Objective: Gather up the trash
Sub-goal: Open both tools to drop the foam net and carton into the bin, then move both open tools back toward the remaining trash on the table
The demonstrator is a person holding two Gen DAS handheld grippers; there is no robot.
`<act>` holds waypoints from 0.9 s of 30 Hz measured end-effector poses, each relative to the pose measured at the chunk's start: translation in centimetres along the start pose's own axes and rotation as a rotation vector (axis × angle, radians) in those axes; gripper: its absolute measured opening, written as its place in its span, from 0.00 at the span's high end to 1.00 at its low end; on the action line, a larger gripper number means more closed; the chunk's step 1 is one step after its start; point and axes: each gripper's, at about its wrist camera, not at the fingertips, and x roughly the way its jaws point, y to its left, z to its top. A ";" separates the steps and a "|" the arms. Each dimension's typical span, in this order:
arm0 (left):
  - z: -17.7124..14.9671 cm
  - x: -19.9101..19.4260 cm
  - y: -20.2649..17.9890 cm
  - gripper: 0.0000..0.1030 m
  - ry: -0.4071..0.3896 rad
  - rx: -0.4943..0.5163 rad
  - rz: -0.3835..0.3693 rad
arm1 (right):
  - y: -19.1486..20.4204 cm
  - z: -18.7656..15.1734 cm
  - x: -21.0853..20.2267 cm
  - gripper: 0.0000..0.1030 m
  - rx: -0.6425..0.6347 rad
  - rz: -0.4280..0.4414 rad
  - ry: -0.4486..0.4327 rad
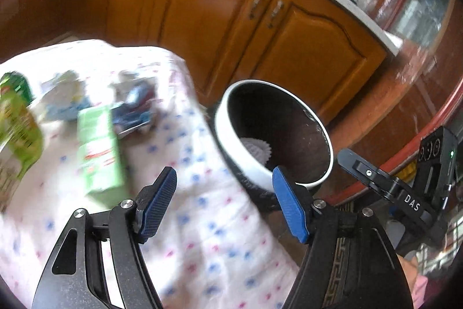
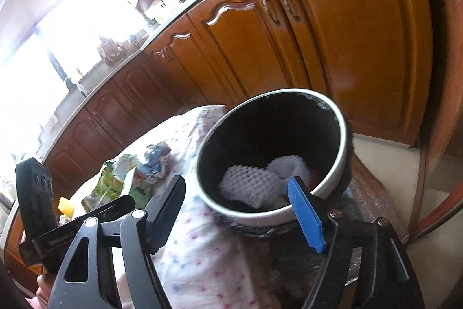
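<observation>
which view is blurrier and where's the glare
Left wrist view: motion blur smears the green carton and the wrappers on the spotted cloth; the bin stays sharper. Right wrist view: the window is blown out white, upper left.

White bin (image 2: pixel 341 155) lined black, pink-and-blue dotted cloth (image 1: pixel 202 222), seemingly green carton (image 1: pixel 101 155).

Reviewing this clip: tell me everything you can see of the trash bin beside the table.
The trash bin is round, with a pale rim and wall and a black liner inside. It stands open and lidless beside the table's dotted cloth, in front of the wooden cabinet doors. Inside lie two white foam nets and a small red scrap. Neither gripper touches it.
</observation>
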 end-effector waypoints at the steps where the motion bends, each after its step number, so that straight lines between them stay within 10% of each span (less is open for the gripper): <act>1: -0.4 -0.5 0.6 0.32 -0.008 -0.016 0.006 | 0.4 -0.2 0.0 0.26 -0.002 0.005 0.002; 27: -7.2 -9.4 13.0 0.32 -0.085 -0.237 0.164 | 11.3 -6.5 4.5 0.08 -0.155 0.119 0.137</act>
